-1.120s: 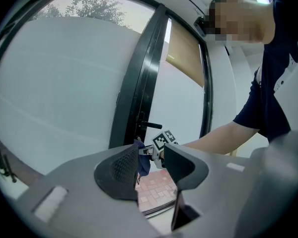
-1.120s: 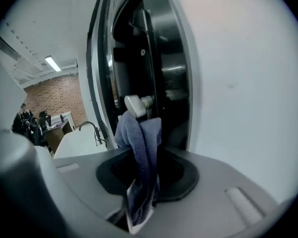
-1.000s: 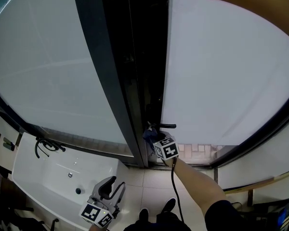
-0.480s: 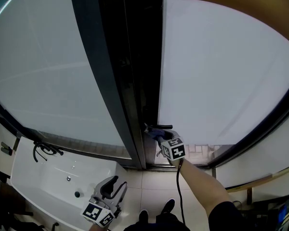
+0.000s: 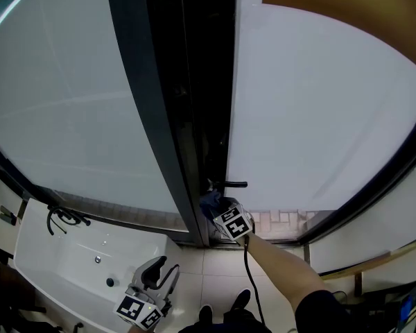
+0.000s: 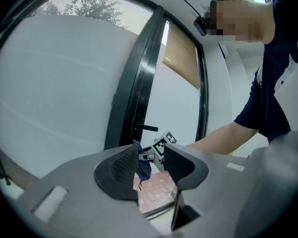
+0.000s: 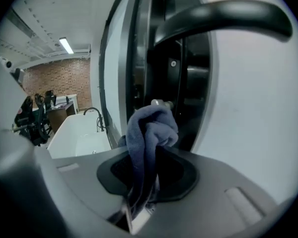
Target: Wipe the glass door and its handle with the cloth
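Since 0.5 s ago: right gripper (image 5: 216, 209) has shifted left and a little lower, its marker cube now closer to the dark door frame (image 5: 168, 116). Left gripper (image 5: 154, 277) sits about where it was.

Right gripper: jaws clamped on the cloth (image 7: 150, 129). The cloth is blue-grey and bunched, standing up out of the jaws, with a loose tail hanging down between them. Its bunched top is just below the handle (image 7: 223, 15), at the door's edge. Cannot tell from any view whether the cloth touches the handle or the door edge.

Handle: black lever with its long axis horizontal. In the head view it runs from the door's dark edge out over the frosted pane, free end pointing right. In the right gripper view it arcs across the top of the picture, above the cloth.

Glass door (image 5: 319, 116): frosted white pane, ajar, with a dark gap between it and the frame.

Left gripper: held low, near the white bathtub (image 5: 69, 252) and well apart from the door. Its jaws stand apart with nothing between them. Through the gap, the left gripper view shows the cloth and the right gripper far off under the handle.

The person's bare forearm (image 5: 284, 263) reaches from lower right toward the right gripper.
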`<state>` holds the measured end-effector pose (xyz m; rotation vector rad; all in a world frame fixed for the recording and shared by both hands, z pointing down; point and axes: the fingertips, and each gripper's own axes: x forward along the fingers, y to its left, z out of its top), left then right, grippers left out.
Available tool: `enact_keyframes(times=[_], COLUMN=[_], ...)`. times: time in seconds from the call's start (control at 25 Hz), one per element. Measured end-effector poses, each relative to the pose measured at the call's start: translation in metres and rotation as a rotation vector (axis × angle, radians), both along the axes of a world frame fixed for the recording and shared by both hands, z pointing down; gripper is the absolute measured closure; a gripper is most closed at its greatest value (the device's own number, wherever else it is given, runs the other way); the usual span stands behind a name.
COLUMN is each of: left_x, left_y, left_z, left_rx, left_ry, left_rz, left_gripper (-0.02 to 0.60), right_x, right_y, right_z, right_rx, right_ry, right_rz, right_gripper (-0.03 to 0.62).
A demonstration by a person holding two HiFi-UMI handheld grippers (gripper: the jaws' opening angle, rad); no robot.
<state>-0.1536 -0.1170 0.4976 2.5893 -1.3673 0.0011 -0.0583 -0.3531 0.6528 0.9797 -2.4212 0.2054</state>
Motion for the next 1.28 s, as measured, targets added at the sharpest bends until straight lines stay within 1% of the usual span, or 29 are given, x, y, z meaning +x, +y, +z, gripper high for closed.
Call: enact_keyframes(times=[0.12,0.24,0.32,0.48,0.64,0.8,0.92,1.08,1.28], left_x=[-0.002,-0.005,-0.006,-0.004,0.005,0.015,0.019,0.023,0.022], left_y=[0.003,0.005,0.004,0.002,-0.003,-0.005,-0.006,-0.006,-0.008], left_z=[0.0,0.003,0.004,0.004,0.0,-0.005,-0.005,-0.01,-0.023], left_rx=[-0.003,-0.012,-0.014,-0.011,0.0,0.013,0.013,0.025,0.057], left_ry=[-0.004,-0.006,-0.005,-0.006,-0.011,-0.011,-0.011,-0.011,-0.015], left_rz=[-0.014,-0.032,-0.038,-0.03,-0.003,0.026,0.036,0.059,0.091], left_gripper=[0.426,0.426,0.426,0.426,0.426,0.426,0.426,0.426,0.426], right_x=[0.0,0.0,0.007,0.038,0.066,0.097,0.108,0.125,0.147], right_y=[-0.016,-0.023,-0.026,-0.035,-0.039,-0.044,-0.038,-0.019,0.013], right_z=[-0.003,-0.004,-0.005,-0.011,-0.021,-0.03,-0.031,-0.039,-0.064], right_rx=[-0.042,-0.025,-0.017,-0.018,0.014,0.008,0.016,0.0,0.067], right_ry=[-0.048,-0.066,-0.092,-0.142,-0.119,-0.136,-0.121,-0.194,-0.209], right_rz=[0.056,0.064,0.092,0.187,0.217,0.281,0.273,0.301,0.307], right_gripper=[0.516,0.516,0.516,0.517,0.516,0.519,0.519,0.519,0.519])
